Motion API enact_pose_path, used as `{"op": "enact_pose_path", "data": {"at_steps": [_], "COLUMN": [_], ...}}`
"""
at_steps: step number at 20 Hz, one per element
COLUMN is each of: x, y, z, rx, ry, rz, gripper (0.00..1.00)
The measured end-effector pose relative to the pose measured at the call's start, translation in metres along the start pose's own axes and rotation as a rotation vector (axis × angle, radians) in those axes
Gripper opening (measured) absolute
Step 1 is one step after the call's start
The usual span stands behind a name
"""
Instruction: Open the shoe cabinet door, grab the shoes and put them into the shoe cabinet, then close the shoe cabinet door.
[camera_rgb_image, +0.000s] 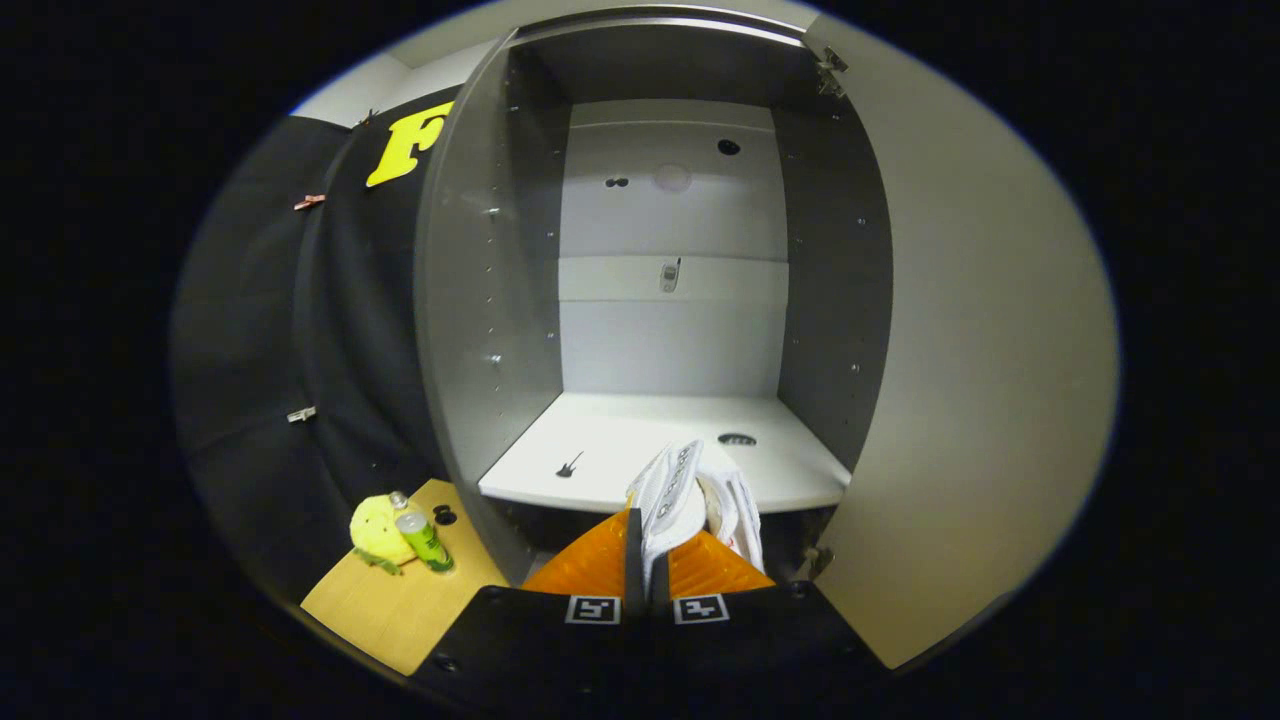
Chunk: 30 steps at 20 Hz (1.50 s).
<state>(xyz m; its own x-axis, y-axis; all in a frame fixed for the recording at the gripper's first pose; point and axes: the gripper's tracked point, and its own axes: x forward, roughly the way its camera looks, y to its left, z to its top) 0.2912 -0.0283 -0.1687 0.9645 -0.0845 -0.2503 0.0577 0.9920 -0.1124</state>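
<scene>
The shoe cabinet (505, 300) stands straight ahead with its door (980, 380) swung wide open to the right. Its grey side walls frame a white bottom shelf (600, 450) with nothing lying on it. My gripper (647, 560) is shut on a white shoe (685, 495), pinching its edge between the two orange fingers (590, 565). The shoe hangs at the front lip of the bottom shelf, its toe reaching just over the shelf edge.
A light wooden table (400, 600) sits low to the left of the cabinet, carrying a yellow plush toy (378, 532) and a green bottle (424, 540). Black cloth (280, 330) covers the wall to the left. Small holes and a fitting mark the cabinet's back panel.
</scene>
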Motion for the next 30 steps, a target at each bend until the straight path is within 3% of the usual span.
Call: {"op": "enact_pose_path", "data": {"at_steps": [8,15,23,30], "x": [0.112,0.198,0.216,0.218], "y": [-0.015,-0.02,-0.024,-0.016], "z": [0.053,0.053,0.026,0.021], "rx": [-0.074,-0.071,-0.037,-0.005], "ry": [-0.06,-0.027,0.064,0.059], "rz": [-0.026,-0.016,-0.013,-0.001], "gripper": [0.04,0.05,0.05,0.05]}}
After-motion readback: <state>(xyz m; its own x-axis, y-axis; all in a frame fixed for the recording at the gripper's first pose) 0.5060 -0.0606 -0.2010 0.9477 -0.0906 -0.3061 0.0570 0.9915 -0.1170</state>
